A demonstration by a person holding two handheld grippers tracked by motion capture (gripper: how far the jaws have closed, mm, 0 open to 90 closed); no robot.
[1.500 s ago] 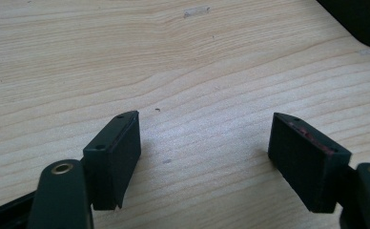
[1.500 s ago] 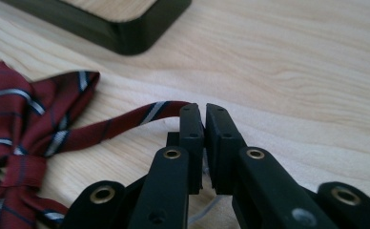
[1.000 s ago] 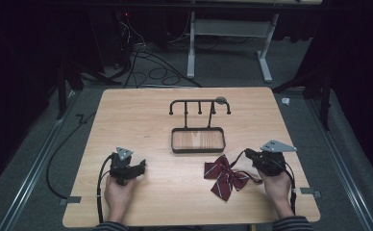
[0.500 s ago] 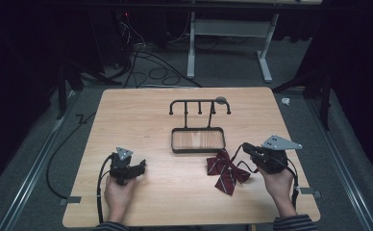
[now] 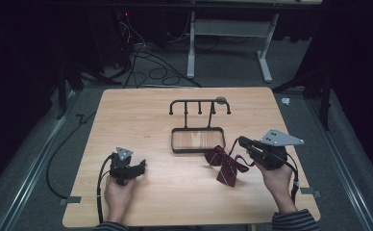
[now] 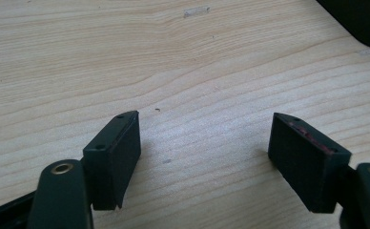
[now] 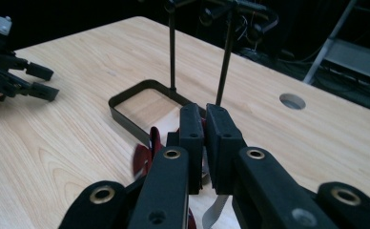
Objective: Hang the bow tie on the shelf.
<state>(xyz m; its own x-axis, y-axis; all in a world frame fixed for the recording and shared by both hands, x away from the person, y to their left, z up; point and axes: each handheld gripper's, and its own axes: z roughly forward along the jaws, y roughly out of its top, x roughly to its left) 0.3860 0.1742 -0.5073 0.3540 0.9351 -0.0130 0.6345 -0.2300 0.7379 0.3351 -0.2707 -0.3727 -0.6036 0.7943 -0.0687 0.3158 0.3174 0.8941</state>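
Wooden worktop (image 5: 141, 110) in a dark room. Left gripper (image 5: 137, 168), near the front-left corner, rests with jaws spread. Right gripper (image 5: 240, 142), toward the front-right corner, pinches a maroon bow tie (image 5: 225, 165) just in front of the black hook stand (image 5: 197, 130).

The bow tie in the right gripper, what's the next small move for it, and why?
Probably carry the bow tie up and forward toward the hooks of the black rack. The right gripper is shut on it, one end hangs just over the table beside the rack's tray, and the left gripper rests open and apart, so the lift looks unobstructed.
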